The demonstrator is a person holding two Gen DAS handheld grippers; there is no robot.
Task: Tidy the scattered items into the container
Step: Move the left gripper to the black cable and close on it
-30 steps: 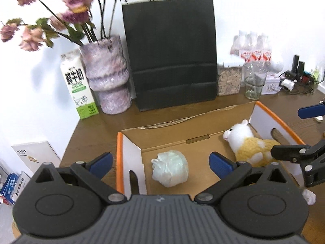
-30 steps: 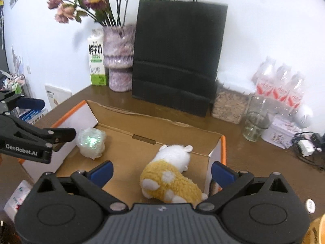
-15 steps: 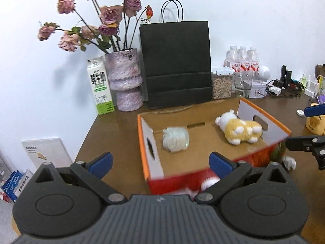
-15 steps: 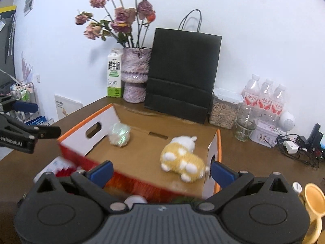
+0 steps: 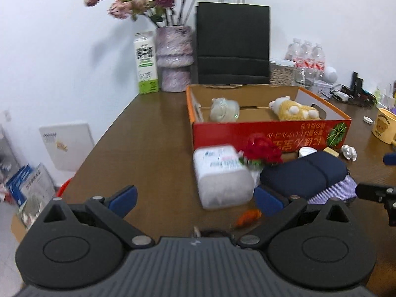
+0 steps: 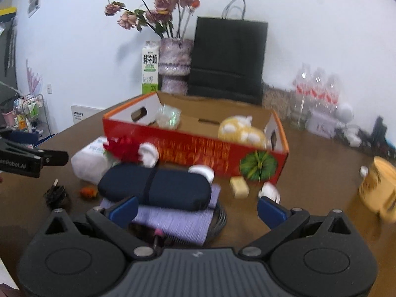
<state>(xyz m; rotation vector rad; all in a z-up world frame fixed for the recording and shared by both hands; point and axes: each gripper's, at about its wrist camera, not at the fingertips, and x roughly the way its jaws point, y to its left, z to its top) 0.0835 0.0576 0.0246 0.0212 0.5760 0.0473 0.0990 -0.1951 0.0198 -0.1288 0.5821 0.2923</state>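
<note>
A red cardboard box point(image 5: 269, 132) point(image 6: 198, 153) stands on the brown table, holding a pale wrapped bundle point(image 5: 224, 110) point(image 6: 168, 116) and a yellow-white plush toy point(image 5: 293, 109) point(image 6: 241, 130). In front of it lie a white tissue pack point(image 5: 220, 175) point(image 6: 90, 158), a red flower point(image 5: 262, 149) point(image 6: 122, 148), a navy pouch point(image 5: 304, 174) point(image 6: 156, 188) on striped purple cloth point(image 6: 173, 220), a small orange item point(image 5: 248, 217) point(image 6: 87, 191), and a tan block point(image 6: 238, 186). My left gripper point(image 5: 195, 198) is open near the tissue pack. My right gripper point(image 6: 196, 209) is open just before the pouch.
A black paper bag point(image 5: 232, 44), vase of dried roses point(image 5: 174, 58), milk carton point(image 5: 146, 63), water bottles point(image 5: 305, 55) and a glass stand behind the box. A yellow mug point(image 5: 384, 128) point(image 6: 378, 188) sits right. A dark hair clip point(image 6: 55, 195) lies left of the pouch.
Both grippers have pulled back and away from over the box, so its red front and the scattered items before it have come into view. Both stay open.
</note>
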